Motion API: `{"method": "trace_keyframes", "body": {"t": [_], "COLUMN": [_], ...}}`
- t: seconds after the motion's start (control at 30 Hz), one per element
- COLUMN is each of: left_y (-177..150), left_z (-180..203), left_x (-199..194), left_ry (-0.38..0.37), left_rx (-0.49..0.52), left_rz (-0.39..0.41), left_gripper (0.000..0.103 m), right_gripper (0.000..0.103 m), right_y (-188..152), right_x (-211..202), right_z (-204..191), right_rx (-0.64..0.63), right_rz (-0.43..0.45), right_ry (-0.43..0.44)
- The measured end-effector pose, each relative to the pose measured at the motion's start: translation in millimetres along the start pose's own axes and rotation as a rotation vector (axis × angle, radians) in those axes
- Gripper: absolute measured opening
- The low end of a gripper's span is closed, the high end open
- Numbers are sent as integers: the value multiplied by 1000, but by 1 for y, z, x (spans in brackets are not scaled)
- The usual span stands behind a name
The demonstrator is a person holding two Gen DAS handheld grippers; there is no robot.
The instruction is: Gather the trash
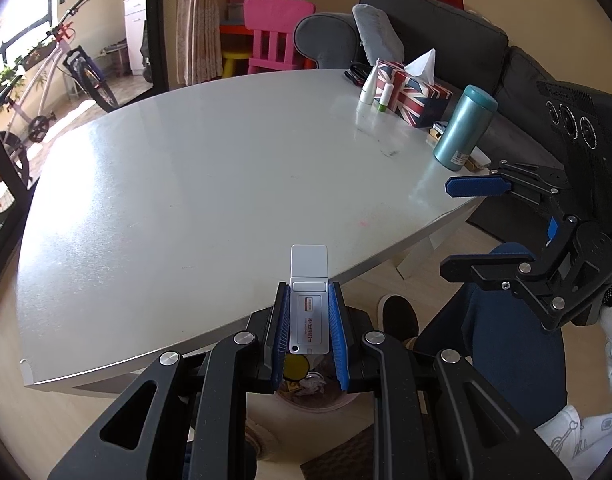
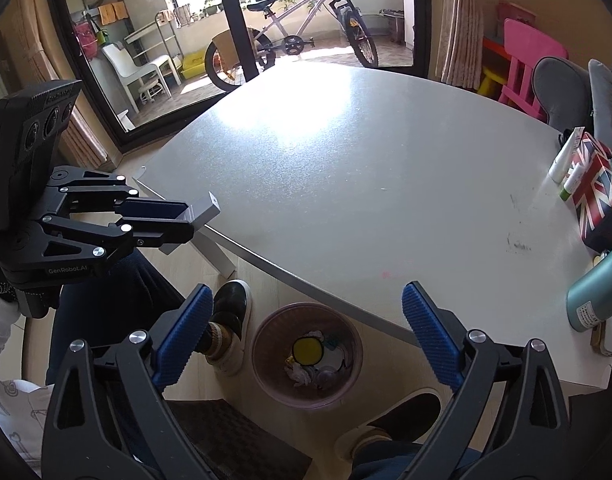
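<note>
My left gripper is shut on a small white box with printed red and black text, its lid flap open. It holds the box above the near table edge, over the pink waste bin seen below between the fingers. In the right wrist view the left gripper shows at the left with the grey-white box at its tip. My right gripper is open and empty, above the pink bin, which holds crumpled trash and a yellow lid. The right gripper also shows open at the right of the left wrist view.
A white table carries a Union Jack tissue box, two small bottles and a teal flask at its far right. The person's legs and shoes flank the bin. A grey sofa stands behind.
</note>
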State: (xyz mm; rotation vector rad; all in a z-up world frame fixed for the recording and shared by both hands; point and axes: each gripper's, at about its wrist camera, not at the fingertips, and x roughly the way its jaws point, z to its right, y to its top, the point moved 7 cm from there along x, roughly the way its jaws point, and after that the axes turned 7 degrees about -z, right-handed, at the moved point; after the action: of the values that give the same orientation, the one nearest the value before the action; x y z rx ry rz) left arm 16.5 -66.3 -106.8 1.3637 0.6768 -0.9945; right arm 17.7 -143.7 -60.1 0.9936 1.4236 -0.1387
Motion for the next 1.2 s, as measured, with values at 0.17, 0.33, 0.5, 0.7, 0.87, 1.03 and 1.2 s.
{"method": "trace_keyframes", "body": {"t": [0.17, 0.33, 0.5, 0.7, 0.87, 1.03, 1.2], "left_y": [-1, -4, -12, -14, -10, -5, -3], "left_z": [9, 19, 26, 31, 34, 30, 26], "left_x": [8, 17, 32, 38, 32, 30, 26], "left_ry": [-17, -30, -37, -45, -48, -55, -53], "left_rx": [19, 33, 41, 58, 70, 43, 26], "left_rz": [-19, -43, -80, -101, -53, -43, -33], "left_gripper": [19, 19, 19, 20, 93, 95, 96], "right_gripper": [95, 95, 95, 95, 95, 95, 95], "right_y": [-2, -3, -7, -10, -9, -7, -7], "right_x": [-4, -10, -13, -16, -19, -22, -22], "right_z": [12, 23, 32, 43, 48, 49, 49], "right_rx": [22, 51, 72, 98, 107, 109, 109], "right_rz": [5, 22, 29, 39, 50, 57, 58], "right_ry": [-27, -43, -46, -50, -54, -60, -59]}}
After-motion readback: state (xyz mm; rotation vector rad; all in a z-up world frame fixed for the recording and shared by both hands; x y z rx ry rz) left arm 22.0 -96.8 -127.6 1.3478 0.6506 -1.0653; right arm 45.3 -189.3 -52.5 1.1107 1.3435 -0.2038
